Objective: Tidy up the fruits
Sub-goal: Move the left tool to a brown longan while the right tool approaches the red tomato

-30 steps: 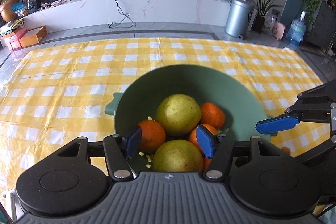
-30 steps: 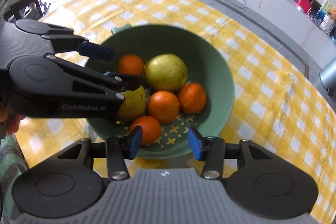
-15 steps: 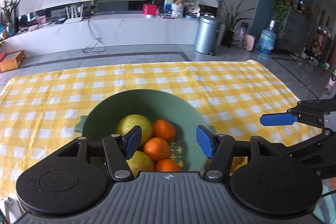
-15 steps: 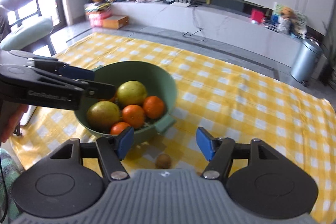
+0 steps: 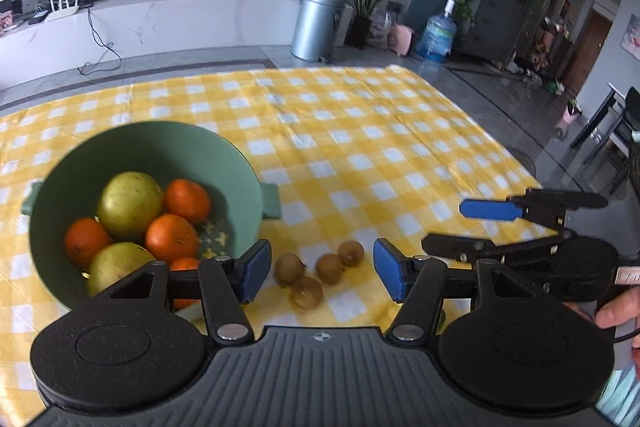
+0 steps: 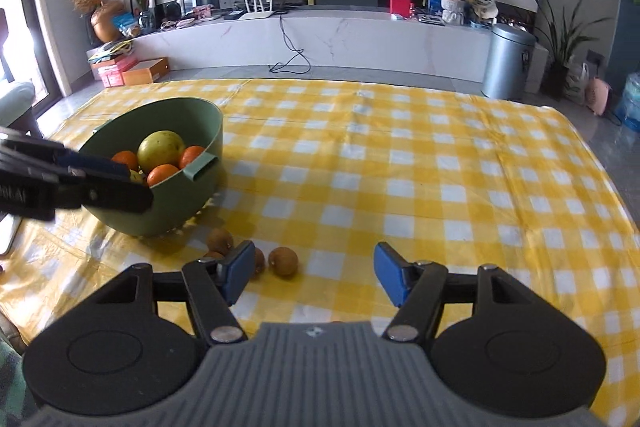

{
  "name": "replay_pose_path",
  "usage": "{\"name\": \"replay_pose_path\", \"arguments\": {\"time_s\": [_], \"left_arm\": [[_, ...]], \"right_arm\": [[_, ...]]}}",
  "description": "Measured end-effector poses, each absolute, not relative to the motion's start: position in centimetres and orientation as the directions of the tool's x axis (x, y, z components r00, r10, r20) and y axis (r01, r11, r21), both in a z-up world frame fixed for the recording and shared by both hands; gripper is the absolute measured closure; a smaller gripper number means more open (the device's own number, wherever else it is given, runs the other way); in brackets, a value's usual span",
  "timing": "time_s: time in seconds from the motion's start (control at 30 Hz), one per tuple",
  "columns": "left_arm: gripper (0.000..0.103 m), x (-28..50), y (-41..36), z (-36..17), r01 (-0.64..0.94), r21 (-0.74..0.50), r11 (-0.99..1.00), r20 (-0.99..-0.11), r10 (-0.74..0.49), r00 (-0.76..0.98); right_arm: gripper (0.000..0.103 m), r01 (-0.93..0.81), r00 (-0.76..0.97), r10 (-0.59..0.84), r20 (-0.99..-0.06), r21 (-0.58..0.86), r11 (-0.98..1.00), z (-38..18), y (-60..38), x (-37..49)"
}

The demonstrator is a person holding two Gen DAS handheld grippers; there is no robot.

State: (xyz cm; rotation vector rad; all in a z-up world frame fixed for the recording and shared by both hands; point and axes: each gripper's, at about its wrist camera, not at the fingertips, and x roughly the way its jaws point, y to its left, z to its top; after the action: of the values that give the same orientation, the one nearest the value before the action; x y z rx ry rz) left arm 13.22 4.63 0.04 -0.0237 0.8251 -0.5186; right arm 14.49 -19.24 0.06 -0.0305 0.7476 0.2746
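Fruits (image 5: 152, 219) in green bowl (image 5: 240, 163); left gripper (image 6: 60, 179) lettering unreadable

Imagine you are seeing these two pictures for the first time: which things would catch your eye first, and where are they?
First comes the green bowl at the left of the yellow checked tablecloth, holding oranges and two larger yellow-green fruits. Next, four small brown fruits lie loose on the cloth just beside the bowl. Both grippers, left gripper and right gripper, hang open and empty above them.
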Motion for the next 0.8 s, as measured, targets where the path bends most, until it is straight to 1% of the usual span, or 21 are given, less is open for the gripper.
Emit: {"name": "replay_pose_path", "arguments": {"time_s": [0.13, 0.2, 0.3, 0.4, 0.63, 0.73, 0.8], "left_arm": [[0.040, 12.7, 3.4, -1.6, 0.431, -0.203, 0.879, -0.728, -0.430, 0.534], [0.045, 12.5, 3.1, -2.6, 0.423, -0.193, 0.886, -0.742, -0.414, 0.528], [0.051, 12.7, 2.9, -4.0, 0.419, -0.185, 0.889, -0.760, -0.399, 0.513], [0.051, 13.1, 2.8, -4.9, 0.418, -0.188, 0.889, -0.767, -0.398, 0.502], [0.052, 13.8, 2.5, -6.0, 0.409, -0.168, 0.897, -0.781, -0.374, 0.499], [0.052, 13.9, 2.3, -6.2, 0.410, -0.153, 0.899, -0.779, -0.365, 0.509], [0.052, 14.1, 2.2, -6.4, 0.408, -0.143, 0.902, -0.783, -0.355, 0.510]], "right_arm": [[0.041, -0.264, 0.699, 0.237, -0.674, 0.065, 0.962, -0.5, -19.2, 14.4], [0.050, -0.273, 0.688, 0.237, -0.686, 0.058, 0.960, -1.1, -19.0, 14.7], [0.052, -0.271, 0.664, 0.238, -0.708, 0.069, 0.960, -1.8, -19.0, 15.4], [0.057, -0.267, 0.643, 0.250, -0.724, 0.094, 0.959, -2.4, -19.1, 16.0], [0.058, -0.205, 0.578, 0.219, -0.786, 0.120, 0.971, -3.7, -19.9, 16.5], [0.058, -0.187, 0.548, 0.197, -0.813, 0.110, 0.976, -4.2, -19.9, 16.6], [0.061, -0.186, 0.531, 0.197, -0.824, 0.113, 0.976, -4.5, -19.9, 16.6]]}}
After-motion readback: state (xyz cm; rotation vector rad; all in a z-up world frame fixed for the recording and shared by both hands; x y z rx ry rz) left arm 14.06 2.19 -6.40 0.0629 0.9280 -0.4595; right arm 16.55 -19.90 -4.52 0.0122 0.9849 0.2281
